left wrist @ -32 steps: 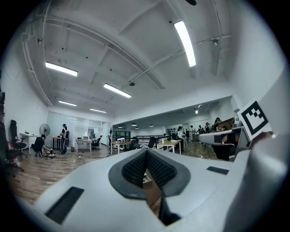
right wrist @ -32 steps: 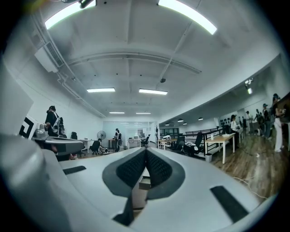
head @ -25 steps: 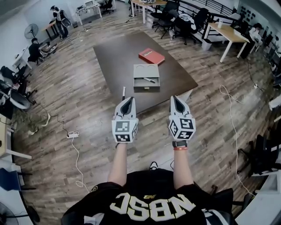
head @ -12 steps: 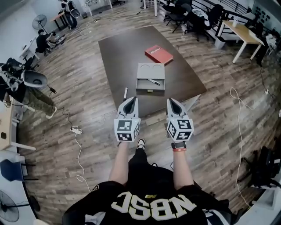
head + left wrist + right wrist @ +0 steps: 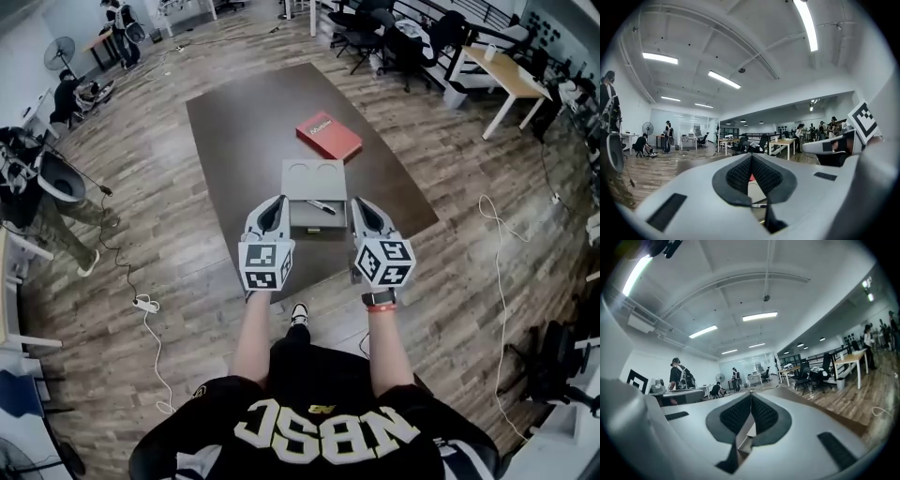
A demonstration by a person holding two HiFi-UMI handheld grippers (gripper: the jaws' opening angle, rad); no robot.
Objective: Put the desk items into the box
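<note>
A grey box [image 5: 314, 174] lies open on the dark brown table [image 5: 246, 122], with a black-and-white pen [image 5: 320, 206] in its near compartment. Just behind the box lies a red book [image 5: 329, 136]. My left gripper [image 5: 273, 208] is shut and empty at the box's near left corner. At the near right corner my right gripper [image 5: 365, 210] is likewise shut with nothing in it. In the left gripper view the closed jaws [image 5: 751, 161] point over the box [image 5: 757, 191]. The right gripper view shows closed pads [image 5: 751, 401] and the table's edge.
Wooden floor surrounds the table. A person [image 5: 42, 192] stands at the left and others sit further back. Desks [image 5: 506, 80] and office chairs [image 5: 412, 42] fill the back right. A white cable with a power strip [image 5: 143, 303] lies on the floor at the left.
The view and both grippers have moved forward to the table: the grippers, before short of its near edge, now flank the box's near corners. Both stay shut.
</note>
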